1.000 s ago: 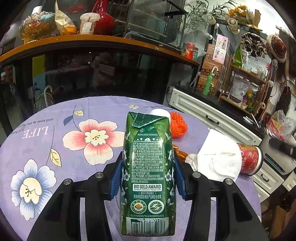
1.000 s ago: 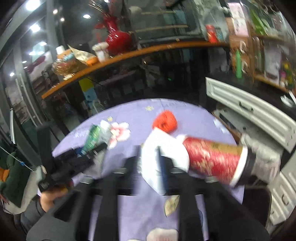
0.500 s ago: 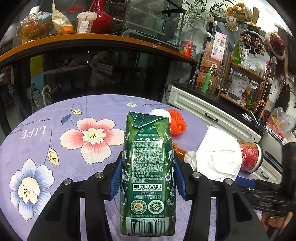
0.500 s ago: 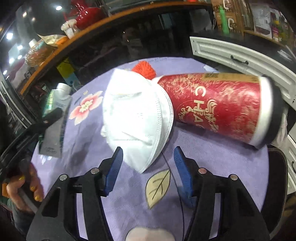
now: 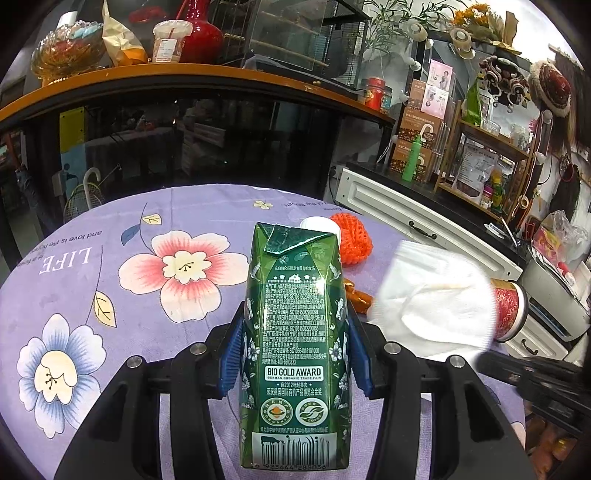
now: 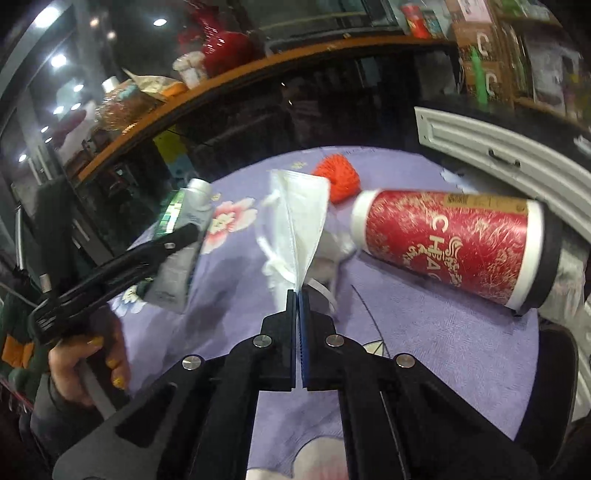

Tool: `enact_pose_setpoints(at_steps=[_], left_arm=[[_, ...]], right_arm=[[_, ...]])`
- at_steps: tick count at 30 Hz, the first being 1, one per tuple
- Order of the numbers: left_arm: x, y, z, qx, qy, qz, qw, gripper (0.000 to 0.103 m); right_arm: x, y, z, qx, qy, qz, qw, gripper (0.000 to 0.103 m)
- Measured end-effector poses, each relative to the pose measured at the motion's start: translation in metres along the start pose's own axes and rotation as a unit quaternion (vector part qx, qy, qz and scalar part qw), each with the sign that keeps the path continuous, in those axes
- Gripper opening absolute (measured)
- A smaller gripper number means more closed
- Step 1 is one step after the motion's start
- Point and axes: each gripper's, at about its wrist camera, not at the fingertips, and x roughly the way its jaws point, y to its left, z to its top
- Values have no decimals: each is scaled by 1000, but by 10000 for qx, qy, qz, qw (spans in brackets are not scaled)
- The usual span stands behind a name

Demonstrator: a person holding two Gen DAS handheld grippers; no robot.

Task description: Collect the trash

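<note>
I find the left gripper (image 5: 293,363) closed part-way on the green carton (image 5: 295,343): its blue pads (image 5: 229,360) press the carton's two sides, and the carton stands upright between them with its barcode end nearest the camera and its folded top pointing away. From the right wrist view the same carton (image 6: 177,251) shows at the left, carried above the counter (image 6: 424,354) by the left gripper (image 6: 177,240), with a hand (image 6: 88,363) on the handle below it. The right gripper (image 6: 297,295) has its jaws just closed, pads all but meeting, and the lower edge of the white face mask (image 6: 299,225) is pinched between them; the mask stands up from the pads, folded flat, with its ear loops trailing at either side. In the left wrist view that mask (image 5: 432,295) appears blurred, to the right of the carton. The red paper cup (image 6: 447,249) lies on its side on the counter, to the right of the mask, its dark lidded end pointing right toward the counter's edge; I cannot tell whether it touches the mask. An orange knitted ball (image 6: 338,179) rests on the counter beyond the mask and the cup. The counter wears a purple cloth printed with large flowers (image 5: 184,273). Behind it runs a dark cabinet with an orange-edged shelf (image 5: 184,74) bearing a red vase (image 5: 199,33).
</note>
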Motion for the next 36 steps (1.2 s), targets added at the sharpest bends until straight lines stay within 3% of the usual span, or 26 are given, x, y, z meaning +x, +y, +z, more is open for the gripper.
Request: enact_pose_setpoints(at_steps=[9,19,22,23,25,26,27,36], left_arm=[[-5,-12,-5,127,14,-58,9999,48],[-40,-53,-21,373,-26,-435,9984,48],[-48,-71,-26,501,-32,-556,9972,48],[-50,-75,-27,523,-31,-595,9969,48],[-54,-80,-29,562,-52,-649,9963,48],[-56,-82,-30,574,-59,-663,9961,48],[-58,-83,-31,576,-56,-672,9961,48],[-69,-69,-47,377,119,-613,9973,48]], right_arm=[[-70,21,-17,-490,-354,-158,9980,1],[-129,-8,-39,-317,-556,-400,9971,1],[-130,-27,-44,-180,-452,-335,9983,2],[-129,-33,-47,-70,-424,-353,9985,4],[-119,-49,-56,219,-150,-218,9994,31],[-113,-55,-60,304,-69,-196,9993,57],[-109,-60,-64,355,-122,-244,9990,66],[-51,-99,-71,819,280,345,9957,66]])
